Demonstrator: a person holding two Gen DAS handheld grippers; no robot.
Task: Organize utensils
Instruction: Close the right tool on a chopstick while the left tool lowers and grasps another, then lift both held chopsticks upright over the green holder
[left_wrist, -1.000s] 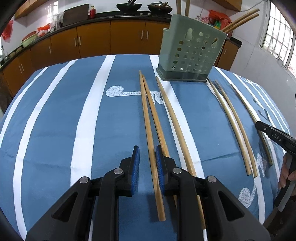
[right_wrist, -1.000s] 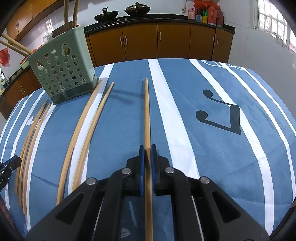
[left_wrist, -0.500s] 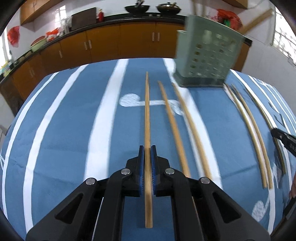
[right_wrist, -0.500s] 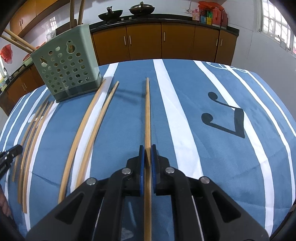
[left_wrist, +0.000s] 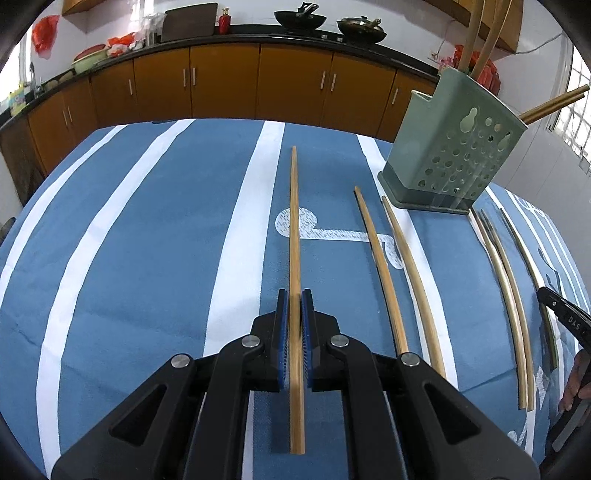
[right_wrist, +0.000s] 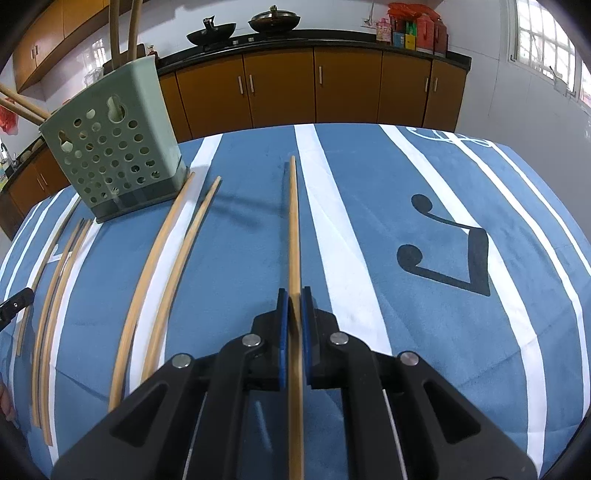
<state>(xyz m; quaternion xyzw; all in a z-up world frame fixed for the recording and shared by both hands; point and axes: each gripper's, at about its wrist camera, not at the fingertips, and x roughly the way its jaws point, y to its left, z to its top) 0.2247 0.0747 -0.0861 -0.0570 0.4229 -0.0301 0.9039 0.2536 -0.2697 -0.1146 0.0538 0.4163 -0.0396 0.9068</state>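
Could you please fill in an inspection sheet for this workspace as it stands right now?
Surface: table under a blue tablecloth with white stripes and music-note prints.
Job's things: green perforated utensil holder standing upright on the cloth, several chopsticks already in it; loose chopsticks lying on the cloth in front of it.
Clutter: nothing seen on the table besides the utensils.
Grippers: left gripper shut on one chopstick; right gripper shut on another chopstick.
Cables: nothing seen.
Surroundings: kitchen with brown cabinets, a dark counter carrying two woks, and windows at one side.
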